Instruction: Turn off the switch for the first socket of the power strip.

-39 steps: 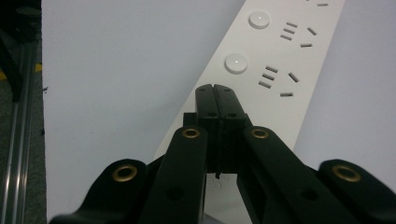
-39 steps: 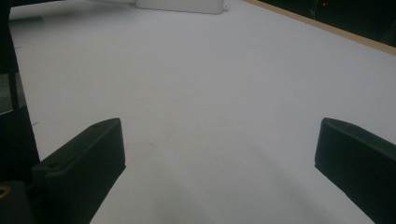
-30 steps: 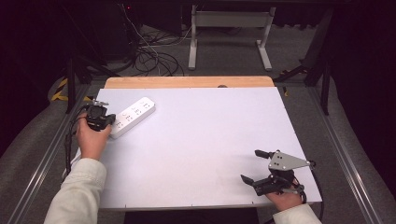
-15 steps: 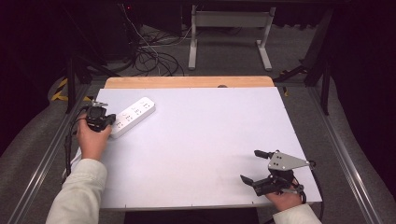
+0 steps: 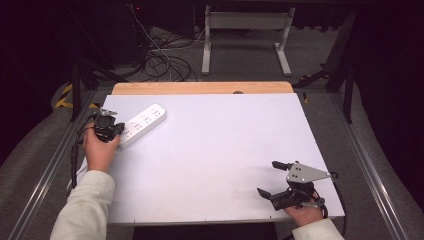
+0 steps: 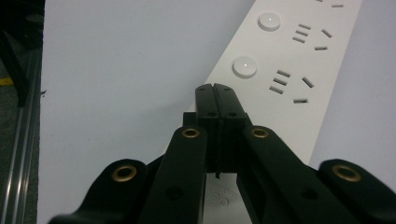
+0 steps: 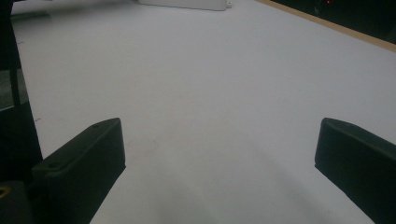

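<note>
One white tabletop point(image 5: 215, 160) fills most of the high view, with a bare wooden strip along its far edge. A white power strip point(image 5: 142, 125) lies slantwise near the far left corner, flat on the tabletop. In the left claw view its sockets and round buttons point(image 6: 244, 66) face up. The left claw point(image 5: 120, 129) is at the strip's near end, held by the left hand point(image 5: 100, 150) at the tabletop's left edge. Its jaws are pressed together with nothing between them, and their tips lie over the end of the strip point(image 6: 280, 84); whether they touch it I cannot tell. The right claw point(image 5: 270, 177) sits near the near right corner, well apart from the strip, in the right hand point(image 5: 302, 212). Its jaws stand wide apart over bare tabletop point(image 7: 210, 107), empty.
</note>
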`<state>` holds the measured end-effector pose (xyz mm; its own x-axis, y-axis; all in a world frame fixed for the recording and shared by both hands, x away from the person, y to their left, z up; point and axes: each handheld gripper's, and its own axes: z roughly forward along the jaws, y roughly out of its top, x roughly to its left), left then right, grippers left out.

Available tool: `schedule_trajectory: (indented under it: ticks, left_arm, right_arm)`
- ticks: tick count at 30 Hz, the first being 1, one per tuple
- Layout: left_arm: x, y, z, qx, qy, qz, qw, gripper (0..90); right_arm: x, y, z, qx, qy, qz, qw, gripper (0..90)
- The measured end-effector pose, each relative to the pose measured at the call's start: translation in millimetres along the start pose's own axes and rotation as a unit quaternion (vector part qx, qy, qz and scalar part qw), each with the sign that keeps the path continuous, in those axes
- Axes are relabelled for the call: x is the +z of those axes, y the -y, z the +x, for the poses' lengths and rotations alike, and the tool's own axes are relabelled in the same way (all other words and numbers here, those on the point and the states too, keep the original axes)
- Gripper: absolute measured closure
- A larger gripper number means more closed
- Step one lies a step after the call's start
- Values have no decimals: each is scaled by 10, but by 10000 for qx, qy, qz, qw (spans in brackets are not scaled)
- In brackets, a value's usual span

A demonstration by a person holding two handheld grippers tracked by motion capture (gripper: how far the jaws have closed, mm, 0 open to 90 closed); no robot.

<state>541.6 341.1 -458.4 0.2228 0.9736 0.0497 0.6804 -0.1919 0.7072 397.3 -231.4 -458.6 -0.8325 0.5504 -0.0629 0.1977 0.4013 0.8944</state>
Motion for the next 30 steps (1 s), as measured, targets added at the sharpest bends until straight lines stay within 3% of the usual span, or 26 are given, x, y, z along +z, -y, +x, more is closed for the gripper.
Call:
schedule_trajectory:
  ticks: [10,30]
  left_arm:
    - [10,3,-8,71,-23,-50,10000,900]
    - [10,28,-23,-45,-65,-116,9999,900]
  right_arm:
    - [0,1,4,17,-3,11,10000,22]
    - [0,4,6,8,-22,24,10000,22]
